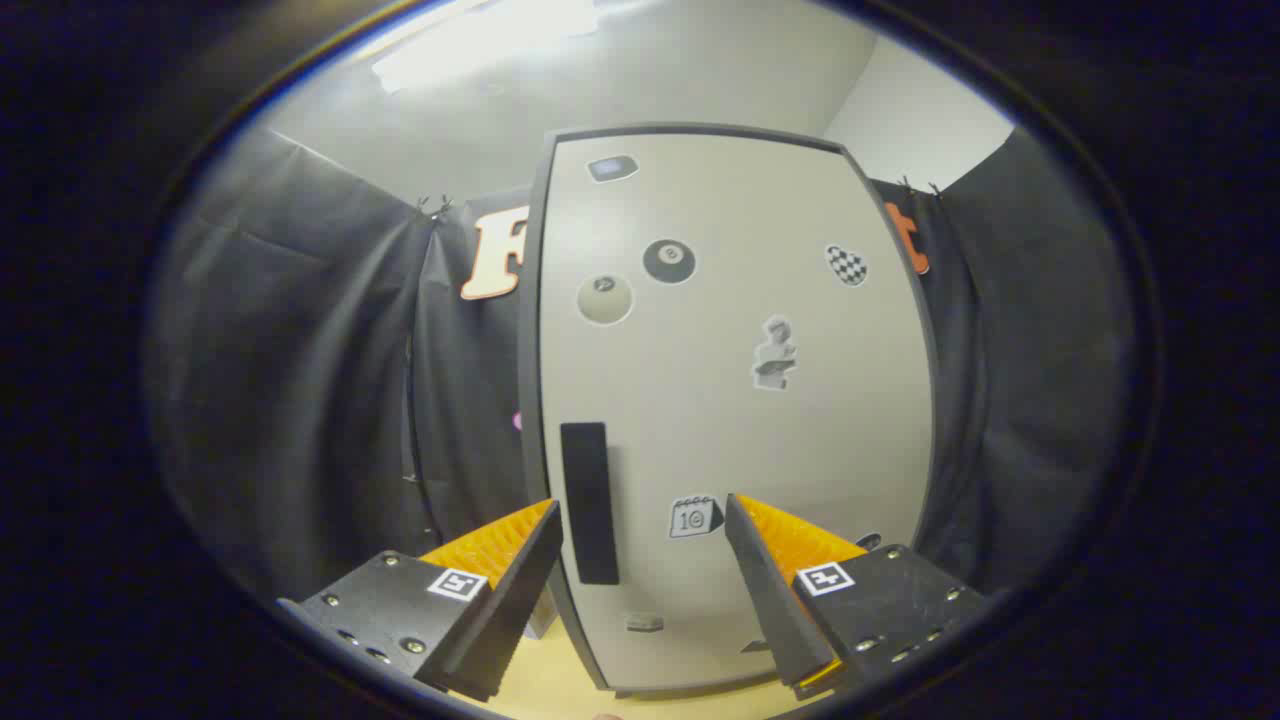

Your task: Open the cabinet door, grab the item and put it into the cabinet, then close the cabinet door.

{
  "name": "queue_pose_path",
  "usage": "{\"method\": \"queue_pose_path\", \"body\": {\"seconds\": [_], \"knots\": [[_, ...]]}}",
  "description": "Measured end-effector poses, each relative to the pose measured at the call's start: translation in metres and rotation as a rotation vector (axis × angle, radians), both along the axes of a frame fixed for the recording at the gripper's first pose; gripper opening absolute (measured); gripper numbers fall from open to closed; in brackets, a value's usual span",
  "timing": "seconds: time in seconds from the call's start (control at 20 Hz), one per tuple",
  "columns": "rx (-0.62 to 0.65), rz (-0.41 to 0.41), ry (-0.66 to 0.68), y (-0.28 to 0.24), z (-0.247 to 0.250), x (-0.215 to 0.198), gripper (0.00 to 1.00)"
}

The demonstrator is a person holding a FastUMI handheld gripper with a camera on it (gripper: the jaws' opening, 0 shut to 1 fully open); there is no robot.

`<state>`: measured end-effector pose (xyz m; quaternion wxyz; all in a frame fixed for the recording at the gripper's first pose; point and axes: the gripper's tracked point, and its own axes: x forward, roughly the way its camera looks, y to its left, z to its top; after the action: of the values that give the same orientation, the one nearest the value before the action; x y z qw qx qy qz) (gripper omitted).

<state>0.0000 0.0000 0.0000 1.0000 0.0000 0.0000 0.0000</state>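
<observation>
The cabinet door stands closed. The gripper hangs before it, its 2 fingers spread wide and empty. The dark handle sits near the door's left edge; hook it there and swing outward.

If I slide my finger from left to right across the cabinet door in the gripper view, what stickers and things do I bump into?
Black handle → pale ball sticker → black eight-ball sticker → calendar sticker → grey figure sticker → checkered sticker. The open fingers sit just in front of the closed cabinet door, holding nothing.
</observation>
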Motion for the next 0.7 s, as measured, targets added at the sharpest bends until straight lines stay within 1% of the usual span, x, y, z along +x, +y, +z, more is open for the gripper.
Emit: {"method": "queue_pose_path", "body": {"seconds": [0.15, 0.3, 0.7], "knots": [[-0.029, 0.037, 0.041, 0.016, -0.018, 0.006, 0.97], [-0.019, 0.039, 0.058, 0.021, -0.023, 0.011, 0.97], [0.011, 0.020, 0.039, 0.012, -0.018, 0.038, 0.97]]}}
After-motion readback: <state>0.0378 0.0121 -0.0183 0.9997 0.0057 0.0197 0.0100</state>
